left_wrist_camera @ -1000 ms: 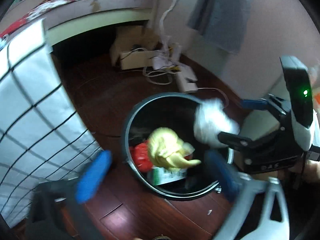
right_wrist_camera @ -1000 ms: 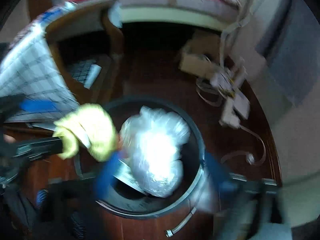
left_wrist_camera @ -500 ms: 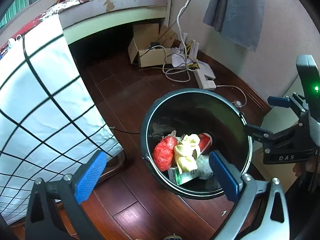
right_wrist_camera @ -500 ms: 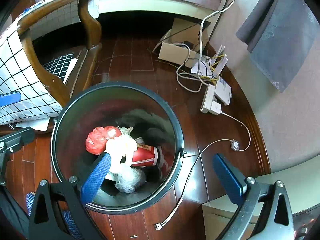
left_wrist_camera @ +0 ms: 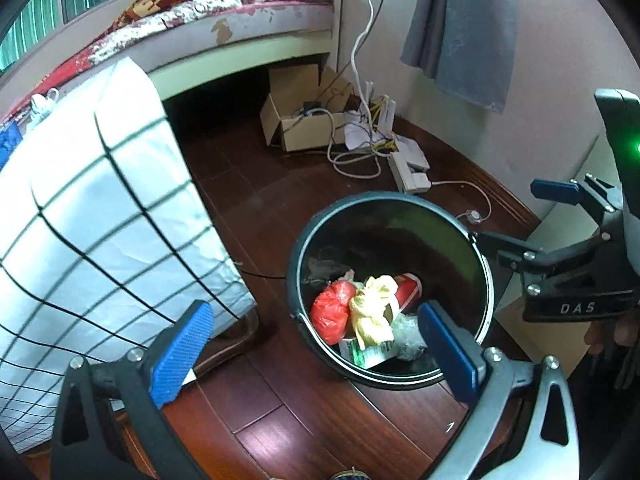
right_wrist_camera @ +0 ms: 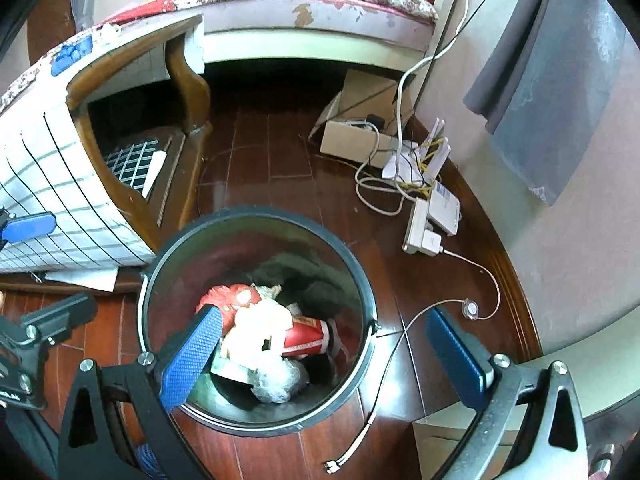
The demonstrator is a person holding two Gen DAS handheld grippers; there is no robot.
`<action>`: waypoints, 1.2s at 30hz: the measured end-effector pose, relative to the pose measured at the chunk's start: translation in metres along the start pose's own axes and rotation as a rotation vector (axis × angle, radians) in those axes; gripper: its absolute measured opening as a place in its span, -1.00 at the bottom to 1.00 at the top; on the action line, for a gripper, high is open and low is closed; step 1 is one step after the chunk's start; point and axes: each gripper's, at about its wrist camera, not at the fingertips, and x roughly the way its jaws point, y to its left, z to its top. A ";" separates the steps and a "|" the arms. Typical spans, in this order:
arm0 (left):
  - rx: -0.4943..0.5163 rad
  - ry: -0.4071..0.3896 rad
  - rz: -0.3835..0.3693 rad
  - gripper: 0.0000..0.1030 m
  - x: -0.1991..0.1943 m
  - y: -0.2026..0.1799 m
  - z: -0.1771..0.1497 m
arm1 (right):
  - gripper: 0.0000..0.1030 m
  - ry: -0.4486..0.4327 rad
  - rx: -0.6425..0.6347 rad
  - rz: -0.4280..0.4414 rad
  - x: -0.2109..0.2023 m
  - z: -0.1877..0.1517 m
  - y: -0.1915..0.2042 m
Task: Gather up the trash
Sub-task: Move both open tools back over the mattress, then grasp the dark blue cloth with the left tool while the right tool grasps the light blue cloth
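Both pairs of fingers are seen spread wide with nothing between them. The left gripper [left_wrist_camera: 312, 344] is held above the floor beside the bin, its blue fingers [left_wrist_camera: 180, 350] framing the near rim; the right gripper [right_wrist_camera: 332, 356] is poised over the bin mouth, one pad over the contents, the other over the floor outside the rim. Neither is touching anything.

Trash is found inside the black round bin [left_wrist_camera: 298, 248]: a red bag [left_wrist_camera: 332, 314], a crumpled yellow bag [left_wrist_camera: 370, 312], a red can or cup [right_wrist_camera: 306, 340] lying on its side, a clear plastic wad [right_wrist_camera: 280, 380] and a green-and-white printed wrapper [left_wrist_camera: 366, 354]. All are piled against the near side of the bin floor, touching one another. That both grippers are empty and angled down at the bin suggests the drop step is done; the pile looks settled.

Outward from the bin: a white cable [right_wrist_camera: 404, 344] is draped over the rim's right side and trails onto the dark wooden floor [left_wrist_camera: 256, 216]. A power strip [right_wrist_camera: 420, 228] and tangled cords lie near the wall, beside an open cardboard box [left_wrist_camera: 304, 120]. A checked cloth [left_wrist_camera: 100, 208] hangs over a wooden frame at left. A bed [left_wrist_camera: 224, 20] is set behind. No loose trash is made out on the visible floor; further items, if any, are out of view.
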 end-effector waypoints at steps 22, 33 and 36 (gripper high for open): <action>-0.206 -0.197 0.197 0.99 -0.104 0.113 0.010 | 0.98 -0.303 0.114 0.187 -0.079 0.077 0.082; -0.333 -0.235 0.386 0.99 -0.147 0.238 0.013 | 0.98 -0.316 -0.055 0.326 -0.082 0.148 0.188; -0.357 -0.235 0.436 0.99 -0.156 0.270 0.011 | 0.98 -0.315 -0.094 0.340 -0.079 0.171 0.207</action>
